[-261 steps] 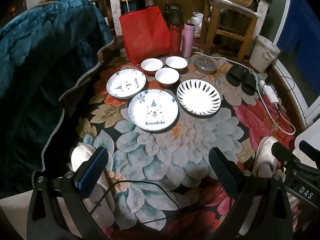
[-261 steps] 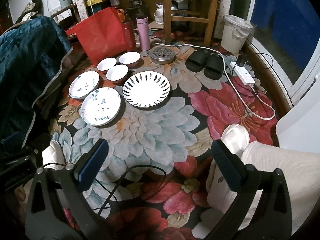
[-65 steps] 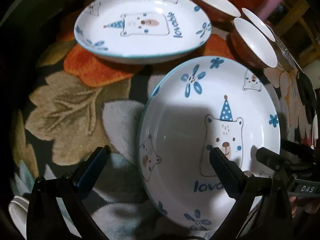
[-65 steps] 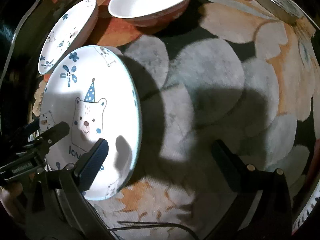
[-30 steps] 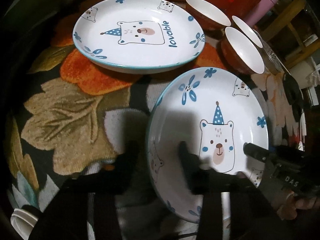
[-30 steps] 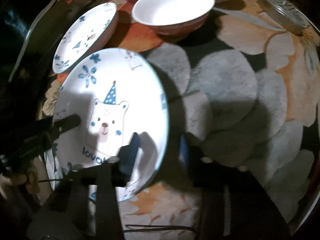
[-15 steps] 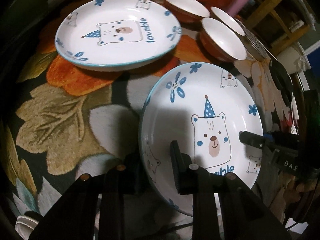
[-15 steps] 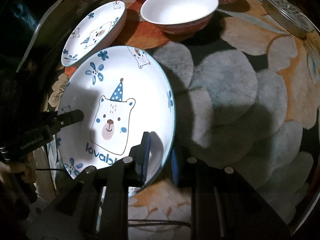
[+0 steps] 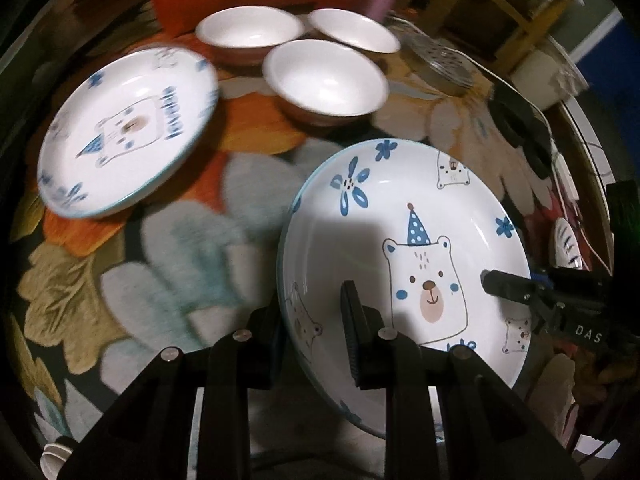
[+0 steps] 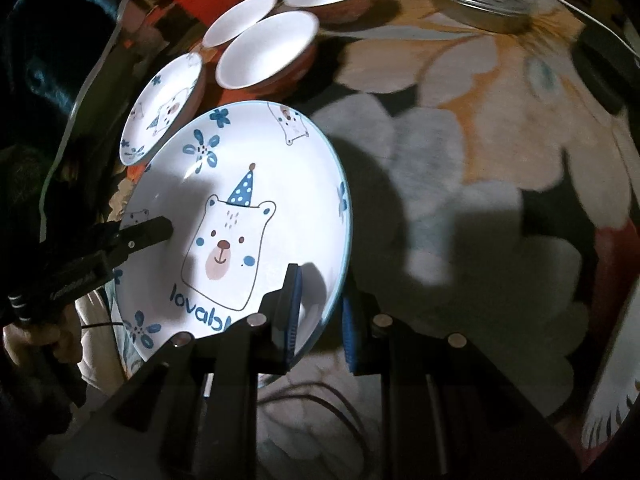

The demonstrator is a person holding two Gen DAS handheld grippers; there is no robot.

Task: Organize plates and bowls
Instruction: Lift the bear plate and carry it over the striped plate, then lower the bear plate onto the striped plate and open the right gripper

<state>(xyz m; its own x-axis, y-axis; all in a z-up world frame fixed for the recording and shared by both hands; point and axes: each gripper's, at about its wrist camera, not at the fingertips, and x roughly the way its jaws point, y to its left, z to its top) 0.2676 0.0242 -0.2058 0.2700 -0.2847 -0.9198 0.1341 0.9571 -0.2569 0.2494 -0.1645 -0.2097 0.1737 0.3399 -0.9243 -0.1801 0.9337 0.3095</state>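
Two grippers share one bear plate (image 9: 404, 248), lifted off the floral rug (image 9: 152, 300): left gripper (image 9: 316, 336) pinching its rim at nine o'clock, right gripper (image 10: 320, 316) pinching at three. Second bear plate (image 9: 128, 132) rests at ten o'clock, three bowls (image 9: 326, 80) at twelve.
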